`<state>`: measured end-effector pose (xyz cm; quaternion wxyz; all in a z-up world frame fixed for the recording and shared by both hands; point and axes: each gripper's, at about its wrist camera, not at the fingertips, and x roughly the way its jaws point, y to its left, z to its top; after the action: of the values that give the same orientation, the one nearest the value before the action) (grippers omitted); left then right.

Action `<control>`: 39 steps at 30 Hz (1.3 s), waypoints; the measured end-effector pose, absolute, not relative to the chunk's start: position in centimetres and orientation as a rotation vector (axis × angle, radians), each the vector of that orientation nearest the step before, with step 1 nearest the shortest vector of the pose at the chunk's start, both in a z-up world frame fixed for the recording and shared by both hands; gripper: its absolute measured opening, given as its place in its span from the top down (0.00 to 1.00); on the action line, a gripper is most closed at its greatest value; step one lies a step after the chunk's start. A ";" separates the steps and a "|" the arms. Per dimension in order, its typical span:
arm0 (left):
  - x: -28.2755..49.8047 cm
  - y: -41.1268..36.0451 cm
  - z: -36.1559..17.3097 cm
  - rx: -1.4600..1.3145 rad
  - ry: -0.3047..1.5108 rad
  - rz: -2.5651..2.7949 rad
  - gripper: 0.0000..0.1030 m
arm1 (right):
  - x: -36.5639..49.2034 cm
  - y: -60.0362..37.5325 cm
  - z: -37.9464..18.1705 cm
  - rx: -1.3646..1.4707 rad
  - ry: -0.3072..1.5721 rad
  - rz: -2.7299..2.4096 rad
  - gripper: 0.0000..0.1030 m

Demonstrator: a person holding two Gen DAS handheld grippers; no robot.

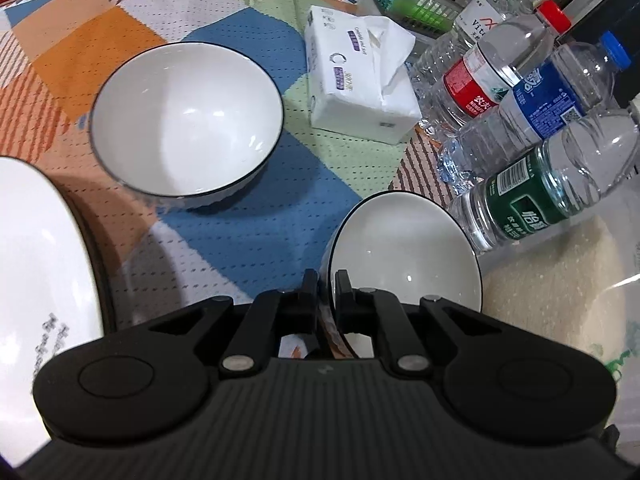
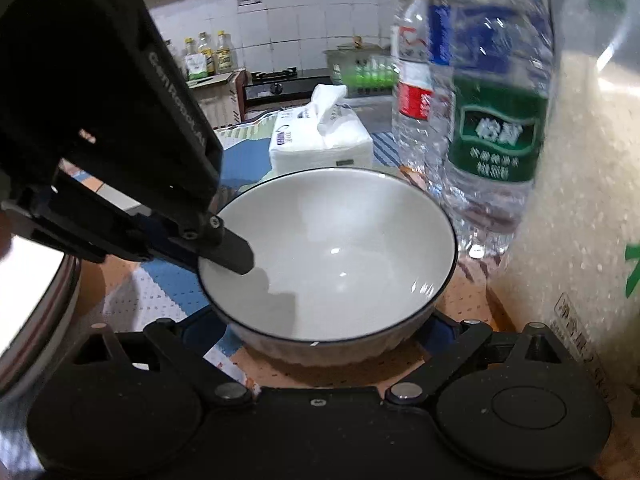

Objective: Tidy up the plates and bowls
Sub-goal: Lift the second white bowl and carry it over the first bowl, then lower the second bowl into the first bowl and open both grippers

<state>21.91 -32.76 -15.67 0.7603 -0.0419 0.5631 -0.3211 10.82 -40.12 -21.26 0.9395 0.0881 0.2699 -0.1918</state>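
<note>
The small bowl (image 1: pixel 404 248) sits near the right edge of the patterned cloth (image 1: pixel 256 232), beside the water bottles (image 1: pixel 532 92); the left gripper (image 1: pixel 326 280) is clamped on its near-left rim, one finger inside and one outside; a larger bowl (image 1: pixel 186 120) stands farther left, a plate (image 1: pixel 36 248) at the near left, a tissue pack (image 1: pixel 356 80) beyond; the right gripper's fingers are hidden below that small bowl, so I cannot tell their state.

Two white bowls with dark rims are counted in the left wrist view: one (image 1: pixel 186 120) at upper left of centre, one (image 1: pixel 408 248) at lower right of centre. One white plate (image 1: pixel 36 264) is seen at the left edge. One tissue pack (image 1: pixel 360 80) is seen at upper centre. At least four clear water bottles (image 1: pixel 552 184) are counted at the right.
</note>
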 end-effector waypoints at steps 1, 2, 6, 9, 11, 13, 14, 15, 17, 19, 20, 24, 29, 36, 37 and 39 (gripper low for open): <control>21.9 -32.3 -15.5 -0.098 1.231 -0.704 0.93 | 10.8 -39.8 -21.2 0.141 0.549 -0.391 0.04; 21.9 -31.9 -15.3 -0.099 1.239 -0.709 0.93 | 11.0 -39.7 -21.2 0.111 0.543 -0.390 0.03; 21.3 -29.9 -13.8 -0.113 1.236 -0.712 0.92 | 10.3 -38.8 -20.4 0.027 0.502 -0.330 0.02; 20.5 -28.2 -12.2 -0.100 1.229 -0.701 0.92 | 9.5 -37.9 -19.3 -0.030 0.474 -0.267 0.02; 19.8 -26.8 -10.8 -0.075 1.199 -0.697 0.92 | 8.9 -37.2 -18.3 -0.066 0.459 -0.216 0.02; 19.0 -25.3 -9.5 -0.051 1.175 -0.686 0.92 | 8.0 -36.6 -17.1 -0.071 0.449 -0.143 0.02; 18.7 -24.4 -8.9 -0.043 1.168 -0.680 0.92 | 7.6 -36.3 -16.6 -0.068 0.450 -0.110 0.02; 18.5 -23.6 -8.3 -0.043 1.164 -0.675 0.92 | 7.2 -36.0 -16.1 -0.064 0.452 -0.073 0.02; 17.9 -21.8 -7.4 -0.045 1.159 -0.672 0.92 | 6.6 -35.3 -15.1 -0.056 0.451 -0.008 0.02; 17.1 -20.1 -6.5 -0.039 1.163 -0.665 0.92 | 5.4 -34.2 -14.1 -0.051 0.437 0.040 0.02; 16.7 -19.3 -6.3 -0.040 1.170 -0.658 0.92 | 5.1 -33.7 -13.8 -0.055 0.434 0.061 0.02; 15.3 -16.0 -5.5 -0.049 1.194 -0.629 0.92 | 3.5 -31.8 -12.7 -0.053 0.437 0.130 0.01; 13.5 -13.6 -5.1 -0.020 1.227 -0.587 0.92 | 2.1 -29.2 -12.3 -0.086 0.455 0.198 0.01; 11.8 -11.0 -7.0 0.009 1.290 -0.544 0.92 | 0.6 -26.8 -12.7 -0.109 0.510 0.302 0.01; 11.6 -10.7 -7.5 0.010 1.303 -0.536 0.92 | 0.5 -26.6 -13.0 -0.109 0.520 0.317 0.01; 11.5 -10.1 -8.5 0.007 1.332 -0.517 0.92 | 0.3 -26.1 -13.6 -0.105 0.542 0.343 0.01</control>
<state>11.49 -10.11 -8.53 0.7554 0.0032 0.6109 -0.2368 0.30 -26.11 -13.56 0.9476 -0.0516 0.2663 0.1686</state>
